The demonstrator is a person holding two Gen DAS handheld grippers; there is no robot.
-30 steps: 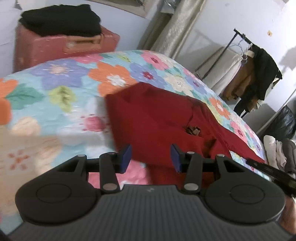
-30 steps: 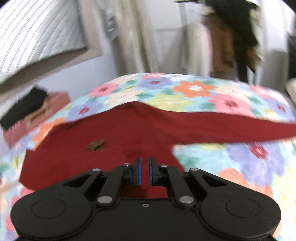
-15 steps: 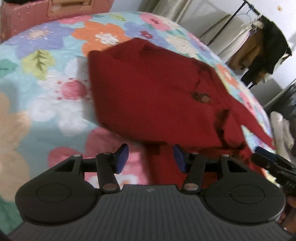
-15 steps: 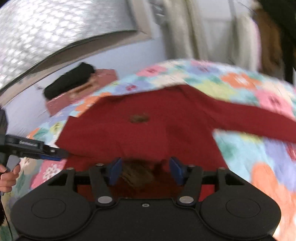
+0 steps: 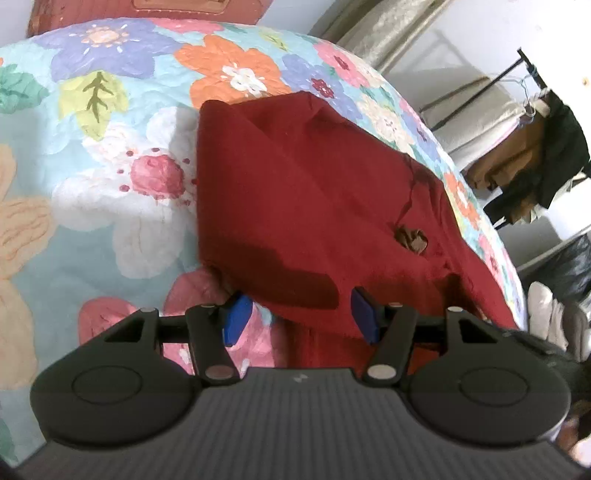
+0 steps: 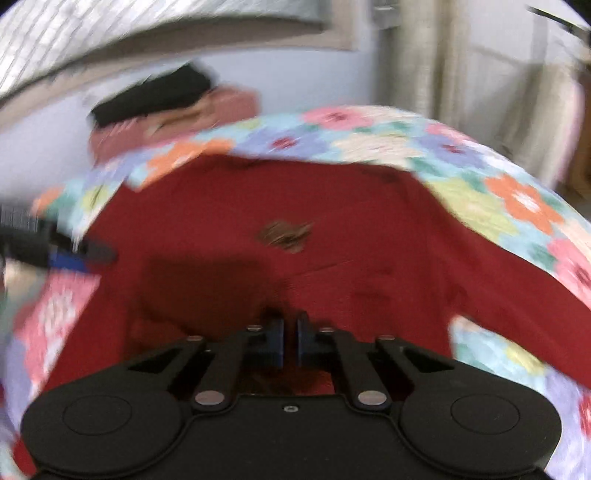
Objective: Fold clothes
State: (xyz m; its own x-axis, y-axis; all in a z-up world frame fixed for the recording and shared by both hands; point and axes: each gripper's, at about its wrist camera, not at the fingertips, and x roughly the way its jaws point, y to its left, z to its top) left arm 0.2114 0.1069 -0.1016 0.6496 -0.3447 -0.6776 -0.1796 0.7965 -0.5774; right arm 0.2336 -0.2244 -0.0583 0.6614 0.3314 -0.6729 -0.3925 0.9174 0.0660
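Left gripper (image 5: 301, 315) at lower centre of left wrist view, blue pads (image 5: 236, 318) wide apart, nothing clamped; spread over the near hem of the red garment (image 5: 306, 206), fold edge lying between the pads, contact not resolvable. Right gripper (image 6: 290, 341) at lower centre of right wrist view, pads drawn nearly together with only a thin gap; red cloth bunched right at and under the tips, but whether fabric is pinched between them cannot tell, frame motion-blurred. Red garment spread on floral bedspread (image 5: 110, 155), filling centre of both views; partly folded, straight fold edge down its left side in left view, small brown patch (image 5: 413, 238) right of centre. In right view same patch (image 6: 286, 232) at mid-frame, one sleeve trailing off to lower right edge. Left gripper tip also seen at left edge of right view, blue pad just beside the garment's left edge. Around: reddish-pink suitcase (image 6: 173, 129) at upper left of right view with dark folded clothes (image 6: 151, 94) on top, behind the bed; only its lower edge showing at top left of left view. Clothes rack (image 5: 524, 147) with brown and black garments at upper right of left view, pale curtain (image 5: 384, 33) at top centre, pale bundle of cloth (image 5: 543, 314) at right edge. Nothing lying on the garment apart from the grippers.
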